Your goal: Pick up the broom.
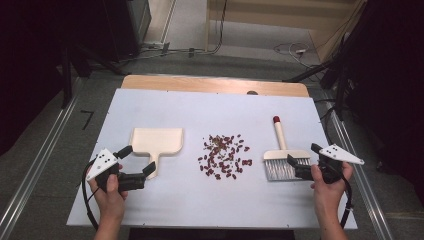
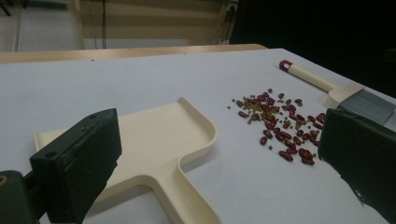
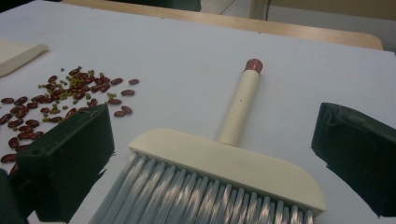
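A cream dustpan (image 1: pixel 156 140) lies flat at the table's left, handle toward me. My left gripper (image 1: pixel 137 160) is open just beside that handle; in the left gripper view its black jaws flank the dustpan (image 2: pixel 154 144) without touching it. A pile of red beans and small green ones (image 1: pixel 224 155) is scattered mid-table, seen too as the beans (image 2: pixel 280 123) and the beans (image 3: pixel 65 98). A cream brush (image 1: pixel 282 152) with grey bristles and a red-tipped handle lies at the right. My right gripper (image 1: pixel 305 155) is open at the bristle end, its jaws either side of the brush head (image 3: pixel 224 168).
The white table top (image 1: pixel 200 200) has a wooden strip (image 1: pixel 215 84) along its far edge. Metal rails run along the floor at both sides. Cables lie on the floor beyond the table.
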